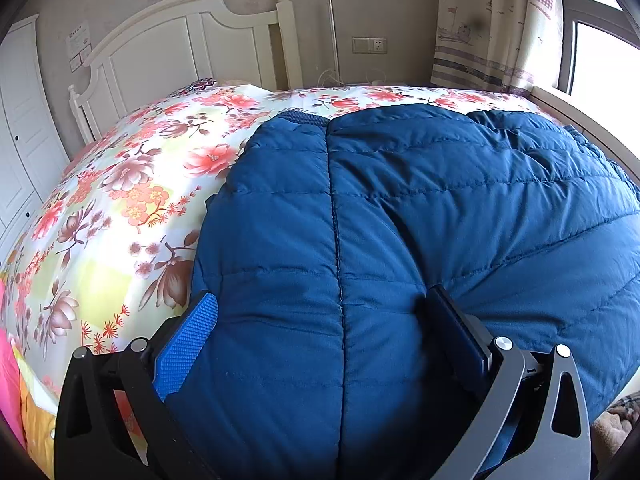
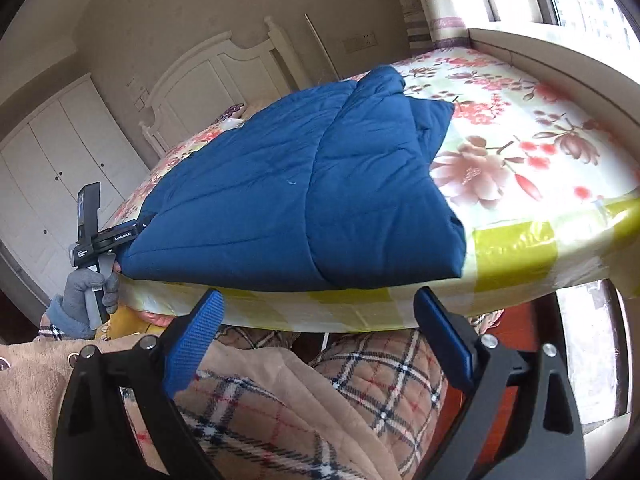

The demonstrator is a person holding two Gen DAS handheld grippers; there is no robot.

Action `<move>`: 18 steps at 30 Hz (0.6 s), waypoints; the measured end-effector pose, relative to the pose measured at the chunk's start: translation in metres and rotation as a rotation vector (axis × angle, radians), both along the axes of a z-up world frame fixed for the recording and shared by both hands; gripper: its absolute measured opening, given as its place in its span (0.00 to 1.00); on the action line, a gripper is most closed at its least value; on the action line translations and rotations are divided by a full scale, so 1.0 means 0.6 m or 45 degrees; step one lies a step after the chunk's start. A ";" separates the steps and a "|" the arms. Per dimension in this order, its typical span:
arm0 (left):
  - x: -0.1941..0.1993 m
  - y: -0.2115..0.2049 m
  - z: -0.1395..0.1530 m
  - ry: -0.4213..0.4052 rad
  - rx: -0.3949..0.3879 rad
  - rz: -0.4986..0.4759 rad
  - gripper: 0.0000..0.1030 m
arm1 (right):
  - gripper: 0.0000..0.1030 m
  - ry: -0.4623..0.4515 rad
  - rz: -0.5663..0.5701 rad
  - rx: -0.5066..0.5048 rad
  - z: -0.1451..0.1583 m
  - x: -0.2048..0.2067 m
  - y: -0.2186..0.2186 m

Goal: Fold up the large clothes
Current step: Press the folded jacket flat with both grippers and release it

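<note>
Navy quilted jacket (image 1: 400,220) on a red-and-brown floral bedsheet (image 1: 132,184); blue-padded fingers (image 2: 192,344); beige plaid trousers (image 2: 360,380).

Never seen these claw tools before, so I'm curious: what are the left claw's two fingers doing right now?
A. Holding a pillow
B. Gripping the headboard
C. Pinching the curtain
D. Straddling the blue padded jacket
D: the left gripper has its fingers spread on either side of the blue padded jacket.

White lettering "GenRobot.AI" stands on the black body of the left tongs (image 2: 132,236), seen from the right wrist. The wall notice (image 1: 79,36) beside the headboard (image 1: 188,36) is too blurred to read.
</note>
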State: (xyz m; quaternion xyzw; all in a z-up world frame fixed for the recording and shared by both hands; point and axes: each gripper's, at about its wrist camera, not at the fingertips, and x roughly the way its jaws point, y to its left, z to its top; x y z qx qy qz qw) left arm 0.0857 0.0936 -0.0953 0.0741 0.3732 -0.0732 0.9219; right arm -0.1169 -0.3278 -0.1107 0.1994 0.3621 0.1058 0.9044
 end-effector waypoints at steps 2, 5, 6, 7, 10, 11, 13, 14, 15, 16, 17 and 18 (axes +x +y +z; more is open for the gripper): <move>0.000 0.000 0.000 -0.005 -0.002 0.000 0.96 | 0.92 0.005 0.001 0.064 -0.009 0.016 -0.001; 0.000 0.001 -0.001 -0.008 -0.004 -0.001 0.96 | 0.87 -0.035 -0.015 0.112 -0.010 0.024 -0.005; 0.000 0.001 -0.001 -0.010 -0.005 -0.001 0.96 | 0.87 -0.056 -0.020 0.126 -0.009 0.028 -0.005; 0.000 0.001 -0.001 -0.011 -0.005 -0.001 0.96 | 0.87 -0.066 -0.022 0.146 -0.008 0.033 -0.008; -0.001 0.000 -0.001 -0.017 -0.008 0.002 0.96 | 0.89 -0.091 -0.044 0.227 -0.006 0.058 -0.013; -0.002 0.001 -0.001 -0.018 -0.008 0.002 0.96 | 0.89 -0.078 -0.058 0.227 -0.003 0.071 -0.009; 0.000 0.001 -0.001 -0.013 -0.004 0.002 0.96 | 0.89 -0.052 -0.078 0.198 0.001 0.097 0.000; 0.000 0.000 -0.001 -0.007 -0.001 0.004 0.96 | 0.89 -0.042 -0.099 0.189 0.002 0.112 0.004; 0.002 -0.002 0.001 0.007 0.006 0.010 0.96 | 0.89 -0.026 -0.139 0.184 0.004 0.130 0.009; 0.004 -0.006 0.006 0.024 0.018 0.020 0.96 | 0.89 -0.014 -0.167 0.174 0.007 0.141 0.013; 0.005 -0.011 0.012 0.034 0.036 0.037 0.96 | 0.89 0.004 -0.205 0.171 0.008 0.158 0.015; 0.005 -0.019 0.022 0.039 0.058 0.050 0.96 | 0.89 0.005 -0.230 0.178 0.007 0.166 0.013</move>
